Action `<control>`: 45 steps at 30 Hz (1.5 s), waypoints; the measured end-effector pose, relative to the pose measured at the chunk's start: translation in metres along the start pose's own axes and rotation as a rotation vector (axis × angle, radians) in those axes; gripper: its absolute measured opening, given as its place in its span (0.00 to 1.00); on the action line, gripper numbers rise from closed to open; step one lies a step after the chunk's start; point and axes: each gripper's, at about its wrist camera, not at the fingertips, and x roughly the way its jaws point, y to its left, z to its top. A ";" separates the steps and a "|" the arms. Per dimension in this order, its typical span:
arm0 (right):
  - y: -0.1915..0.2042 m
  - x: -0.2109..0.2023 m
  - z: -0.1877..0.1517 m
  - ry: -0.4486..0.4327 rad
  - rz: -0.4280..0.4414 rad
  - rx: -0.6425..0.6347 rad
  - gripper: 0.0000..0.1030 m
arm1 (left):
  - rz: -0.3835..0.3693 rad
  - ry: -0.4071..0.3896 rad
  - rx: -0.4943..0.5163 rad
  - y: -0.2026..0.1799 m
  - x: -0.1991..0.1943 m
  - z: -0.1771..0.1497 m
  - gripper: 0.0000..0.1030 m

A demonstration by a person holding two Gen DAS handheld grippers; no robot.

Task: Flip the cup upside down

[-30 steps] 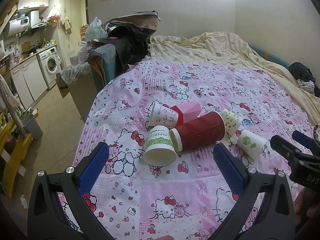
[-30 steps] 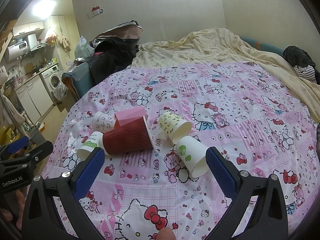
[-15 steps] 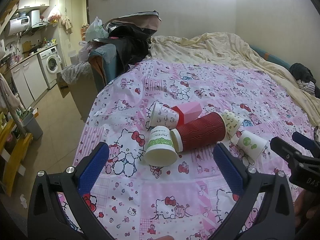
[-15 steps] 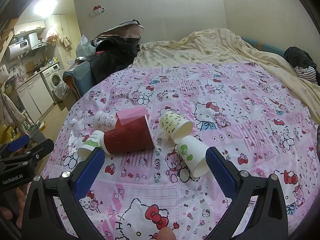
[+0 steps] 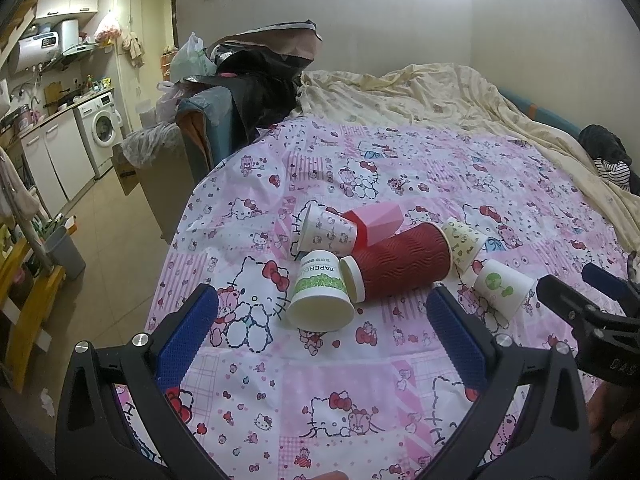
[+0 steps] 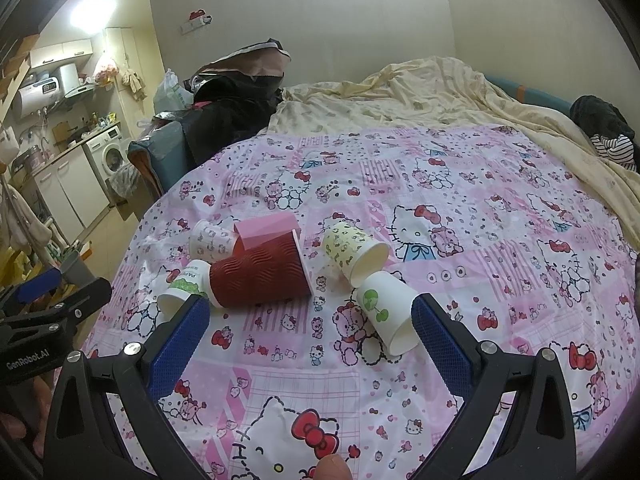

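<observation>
While both tools hover over the bed [image 5: 400, 168], six cups lie tipped on their sides in a loose cluster on its pink cartoon-cat sheet [image 6: 460, 208]. None stands upright or inverted.

Seen from the left wrist, the left hand-held gripper [image 5: 320, 324] has its blue-padded fingers [image 5: 188, 336] spread wide apart with nothing between them. The green-leaf cup [image 5: 320, 292] lies just ahead, white with "PAPER" lettering, its open mouth facing the camera. At its 3 o'clock, touching it, is the red cup [image 5: 396, 264], the largest, with a wavy ribbed wall and a white rim. At 12 o'clock of the green-leaf cup lies the cat-print cup [image 5: 326, 232], white with small figures, and against it the pink cup [image 5: 380, 220], faceted. At 3 o'clock of the red cup is the yellow cup [image 5: 464, 240], pale with small prints, and below that the dot cup [image 5: 500, 286], white with green spots.

From the right wrist, the right hand-held gripper [image 6: 310, 328] is likewise open wide and empty. The dot cup [image 6: 386, 312] lies just inside its right finger, mouth toward 5 o'clock. The yellow cup [image 6: 354, 250] sits at its 11 o'clock, nearly touching, and the red cup [image 6: 260, 276] is at 9 o'clock.
</observation>
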 end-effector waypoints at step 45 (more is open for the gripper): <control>-0.061 0.028 0.000 0.151 -0.081 0.204 1.00 | -0.047 0.772 -0.091 0.041 0.189 0.033 0.96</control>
